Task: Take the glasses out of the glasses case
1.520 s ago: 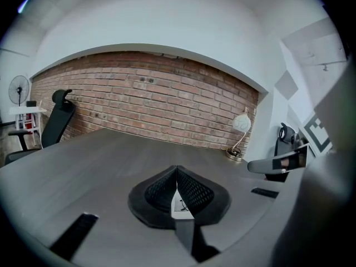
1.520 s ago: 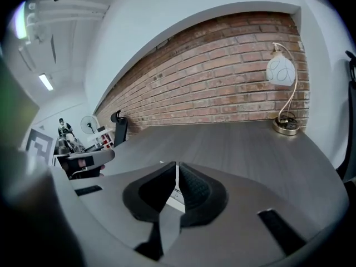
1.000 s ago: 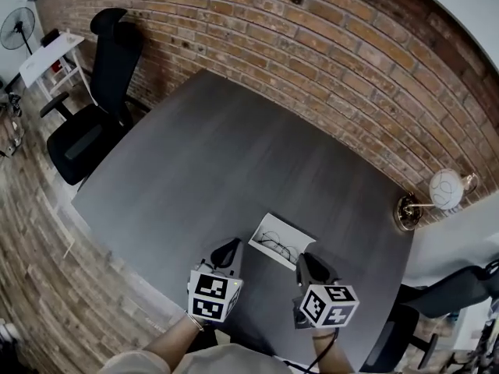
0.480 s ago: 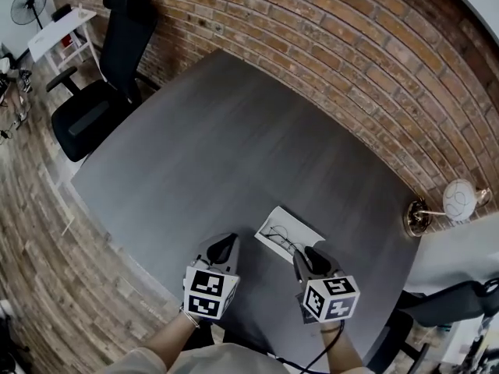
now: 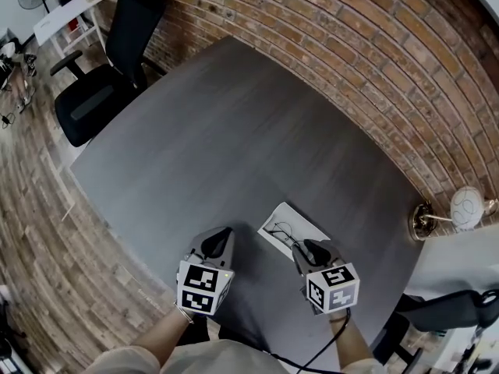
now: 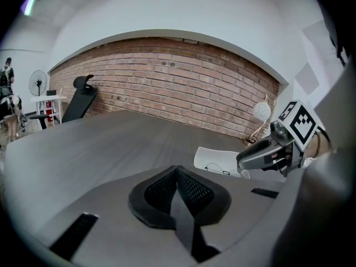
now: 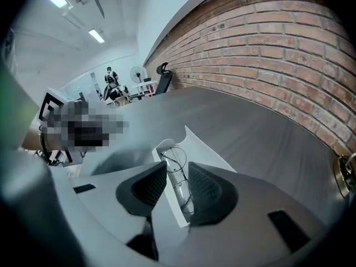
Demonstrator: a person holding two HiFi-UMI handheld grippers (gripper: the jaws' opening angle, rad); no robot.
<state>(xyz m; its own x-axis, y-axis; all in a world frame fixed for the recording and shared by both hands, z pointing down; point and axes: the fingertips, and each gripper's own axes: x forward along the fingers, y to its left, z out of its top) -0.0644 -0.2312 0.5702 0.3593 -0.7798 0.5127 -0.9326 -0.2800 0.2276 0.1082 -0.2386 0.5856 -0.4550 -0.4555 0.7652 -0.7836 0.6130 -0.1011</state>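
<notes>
White glasses case (image 5: pixel 297 219), apparently diagonal across table (image 5: pixel 234 131)

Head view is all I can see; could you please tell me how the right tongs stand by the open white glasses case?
Observer: The right tongs stand apart, having just been opening. The thin black wire-rimmed glasses show in the gap, lying untouched in the open white case.
Operator: Thank you. And the left tongs, please?
Observer: The left tongs are closed together, with nothing between them.
</notes>
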